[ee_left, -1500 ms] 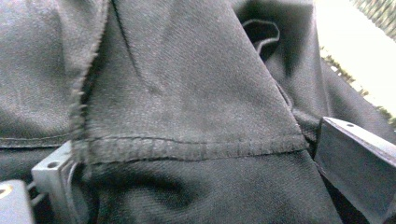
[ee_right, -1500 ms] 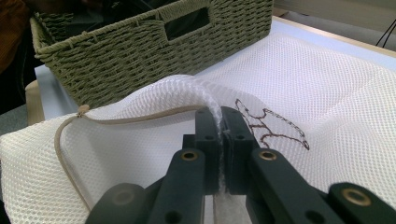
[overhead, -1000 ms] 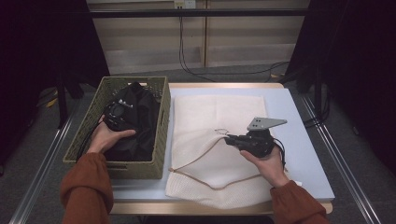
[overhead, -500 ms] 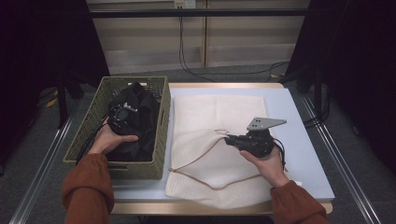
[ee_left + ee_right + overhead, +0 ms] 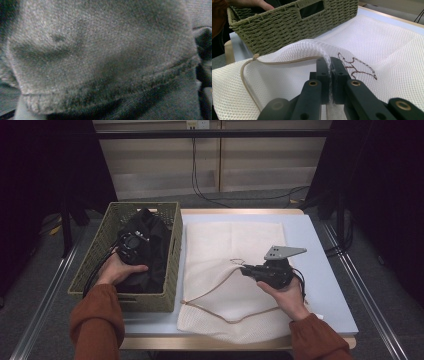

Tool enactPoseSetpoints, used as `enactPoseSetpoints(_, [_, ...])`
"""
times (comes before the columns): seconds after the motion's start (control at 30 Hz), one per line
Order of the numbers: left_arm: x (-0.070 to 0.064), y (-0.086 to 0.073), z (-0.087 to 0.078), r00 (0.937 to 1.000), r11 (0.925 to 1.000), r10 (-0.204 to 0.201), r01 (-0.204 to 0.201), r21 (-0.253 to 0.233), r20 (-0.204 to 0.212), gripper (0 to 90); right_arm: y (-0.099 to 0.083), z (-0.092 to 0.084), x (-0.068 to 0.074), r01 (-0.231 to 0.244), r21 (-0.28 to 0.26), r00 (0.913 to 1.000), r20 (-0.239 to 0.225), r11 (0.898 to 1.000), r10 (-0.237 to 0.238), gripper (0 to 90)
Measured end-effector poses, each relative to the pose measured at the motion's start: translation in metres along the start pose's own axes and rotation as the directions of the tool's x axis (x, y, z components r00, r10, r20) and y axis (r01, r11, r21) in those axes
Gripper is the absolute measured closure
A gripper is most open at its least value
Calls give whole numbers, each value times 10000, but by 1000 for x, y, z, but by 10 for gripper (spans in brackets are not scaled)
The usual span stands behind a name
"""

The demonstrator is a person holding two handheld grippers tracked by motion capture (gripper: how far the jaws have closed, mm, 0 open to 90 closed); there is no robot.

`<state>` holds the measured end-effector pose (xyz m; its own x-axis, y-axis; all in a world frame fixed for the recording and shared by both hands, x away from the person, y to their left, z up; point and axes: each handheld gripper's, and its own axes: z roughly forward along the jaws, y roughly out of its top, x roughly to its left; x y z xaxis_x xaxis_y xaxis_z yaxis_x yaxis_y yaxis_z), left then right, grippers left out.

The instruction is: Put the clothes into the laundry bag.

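Nearby, wicker basket (image 5: 170, 270) just beside mesh bag (image 5: 235, 245), dark garment (image 5: 150, 240) inside

Basket (image 5: 95, 270) on tabletop (image 5: 325, 285), left side; garment (image 5: 150, 245) inside it. Mesh bag (image 5: 220, 245) flat just right of basket. Left claw (image 5: 131, 249) down in garment; right claw (image 5: 329, 72) on bag's raised fold, probably its opening edge.

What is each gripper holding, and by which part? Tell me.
The right gripper pinches the white mesh bag by a raised fold near its opening. The left gripper, on the dark garment, has been closing; hold unclear.
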<state>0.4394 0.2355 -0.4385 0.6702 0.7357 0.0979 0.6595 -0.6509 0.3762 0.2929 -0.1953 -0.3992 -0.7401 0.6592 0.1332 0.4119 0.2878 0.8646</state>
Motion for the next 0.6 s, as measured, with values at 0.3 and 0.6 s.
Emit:
enactPoseSetpoints(0.3, [-1, 3, -5, 9984, 9998, 68, -56, 212, -566, 529, 0, -1, 2, 31, 29, 10000, 10, 10000, -31, 872])
enactPoseSetpoints(0.6, [2, 2, -12, 9987, 9990, -433, 431, -65, -284, 658, 0, 1, 0, -57, 49, 10000, -24, 10000, 57, 873])
